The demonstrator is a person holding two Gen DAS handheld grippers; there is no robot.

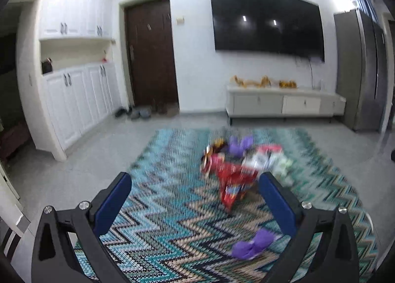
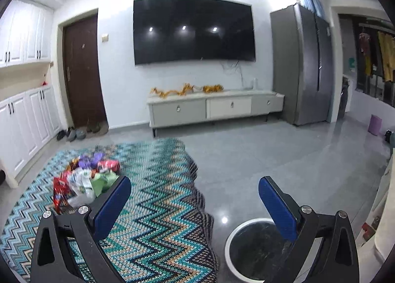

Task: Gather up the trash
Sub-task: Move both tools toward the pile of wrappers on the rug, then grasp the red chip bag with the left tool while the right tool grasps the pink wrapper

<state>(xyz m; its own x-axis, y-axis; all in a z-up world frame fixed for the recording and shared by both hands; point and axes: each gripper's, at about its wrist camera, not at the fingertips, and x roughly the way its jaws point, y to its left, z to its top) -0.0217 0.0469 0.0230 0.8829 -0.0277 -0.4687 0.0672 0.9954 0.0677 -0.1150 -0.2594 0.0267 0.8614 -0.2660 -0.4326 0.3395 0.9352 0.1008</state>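
Observation:
A heap of trash lies on the zigzag rug: red snack wrappers, purple wrappers, white and pale green bags. One purple wrapper lies apart, close below my left gripper's right finger. My left gripper hangs open above the rug, just short of the red wrapper, holding nothing. In the right wrist view the same trash heap sits left of my right gripper, which is open and empty over the rug's edge. A round bin with a white rim and black liner stands on the floor below the right finger.
Grey tiled floor surrounds the rug. A low white TV cabinet and wall-mounted TV stand ahead, a grey fridge to the right, white cupboards and a dark door with shoes to the left.

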